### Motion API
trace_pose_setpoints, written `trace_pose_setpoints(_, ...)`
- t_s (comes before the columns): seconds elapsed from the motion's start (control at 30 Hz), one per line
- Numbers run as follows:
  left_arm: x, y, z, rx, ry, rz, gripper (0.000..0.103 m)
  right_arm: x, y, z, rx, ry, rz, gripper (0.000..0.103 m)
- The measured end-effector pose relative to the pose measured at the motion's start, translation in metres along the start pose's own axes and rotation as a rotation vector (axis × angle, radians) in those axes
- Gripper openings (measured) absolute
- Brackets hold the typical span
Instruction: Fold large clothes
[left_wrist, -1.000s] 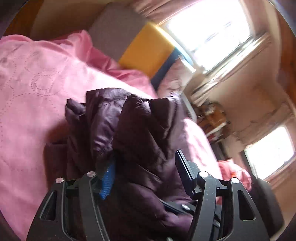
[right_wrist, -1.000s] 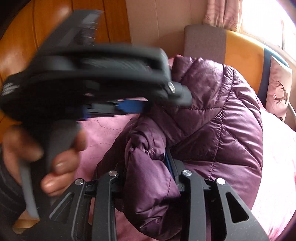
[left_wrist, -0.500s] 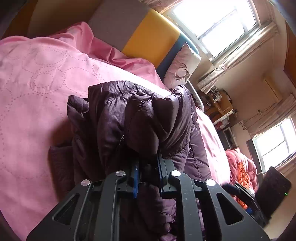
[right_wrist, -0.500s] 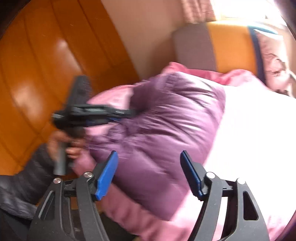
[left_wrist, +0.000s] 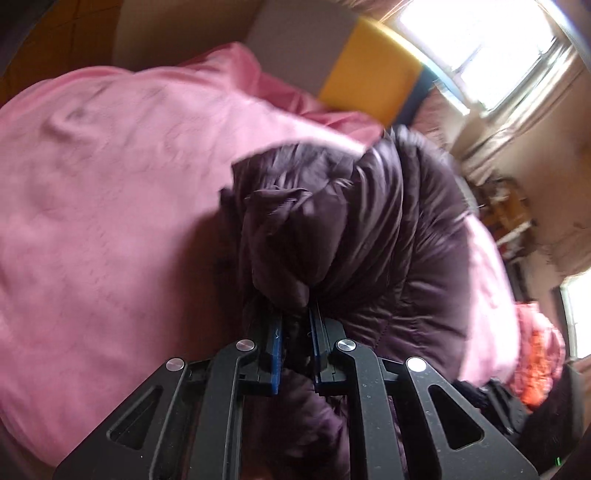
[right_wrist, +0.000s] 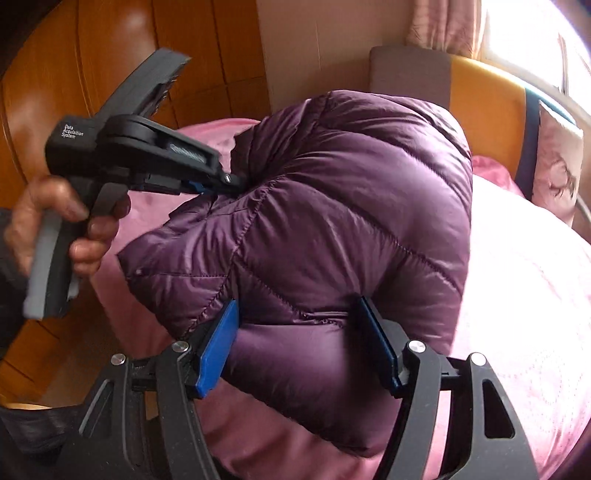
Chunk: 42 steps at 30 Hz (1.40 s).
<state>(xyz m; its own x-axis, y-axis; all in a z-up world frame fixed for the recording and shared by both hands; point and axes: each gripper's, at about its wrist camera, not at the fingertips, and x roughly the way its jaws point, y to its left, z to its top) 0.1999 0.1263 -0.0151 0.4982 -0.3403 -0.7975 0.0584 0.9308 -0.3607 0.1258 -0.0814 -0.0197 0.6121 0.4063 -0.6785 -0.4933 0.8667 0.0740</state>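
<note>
Purple puffer jacket (right_wrist: 332, 206) sits bunched in a high mound on the pink bedspread (right_wrist: 524, 295), near the bed's edge closest to the person. Left gripper (left_wrist: 295, 332) is clamped on a wad of jacket fabric: jaws nearly together, cloth pinched between the blue pads; they've just been closing onto it. From the right wrist view it comes in from the left and bites the jacket's upper-left edge, with the person's hand (right_wrist: 70, 225) on the handle. Right gripper (right_wrist: 303, 339) has jaws spread wide; they've just been opening. The near lower bulge of the jacket sits between the pads (right_wrist: 218, 350); can't tell for sure whether they touch it, but there's no visible squeeze, so I read it as not gripping. Key relation: jacket lies dead ahead of the right gripper and already between its fingers, mound's long axis running away toward the headboard (right_wrist: 476, 85). Right is nearer the free lower edge, so it likely takes the next grab.
</note>
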Motion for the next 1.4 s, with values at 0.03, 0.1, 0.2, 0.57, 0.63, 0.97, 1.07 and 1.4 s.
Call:
trace_pose_setpoints(0.03, 0.005, -0.001, -0.005, 0.007, -0.001, 0.032, 0.012, 0.006, 0.001, -0.004, -0.014, -0.004, -0.016, 0.066)
trace_pose_setpoints(0.1, 0.015, -0.004, -0.015, 0.0, -0.01, 0.071, 0.012, 0.014, 0.003, -0.008, -0.042, -0.006, -0.028, 0.066)
trace_pose_setpoints(0.2, 0.019, -0.015, -0.022, 0.026, -0.048, 0.149, 0.012, 0.012, -0.002, -0.006, -0.069, 0.01, 0.017, 0.068)
trace_pose_setpoints(0.57, 0.008, -0.022, -0.034, 0.031, -0.178, 0.181, 0.013, -0.036, -0.107, 0.073, 0.207, -0.086, 0.182, 0.079)
trace_pose_setpoints(0.63, 0.008, -0.024, -0.035, 0.04, -0.187, 0.188, 0.013, -0.021, -0.114, 0.099, 0.246, -0.106, 0.113, 0.079)
trace_pose_setpoints(0.97, 0.007, -0.028, -0.044, 0.064, -0.222, 0.199, 0.013, 0.081, -0.133, 0.142, 0.288, 0.008, -0.03, 0.088)
trace_pose_setpoints(1.07, 0.008, -0.028, -0.046, 0.068, -0.231, 0.199, 0.013, 0.099, -0.13, 0.141, 0.278, 0.036, -0.043, 0.09)
trace_pose_setpoints(1.4, 0.012, -0.027, -0.055, 0.059, -0.257, 0.201, 0.013, 0.137, -0.116, 0.131, 0.228, 0.141, -0.069, 0.095)
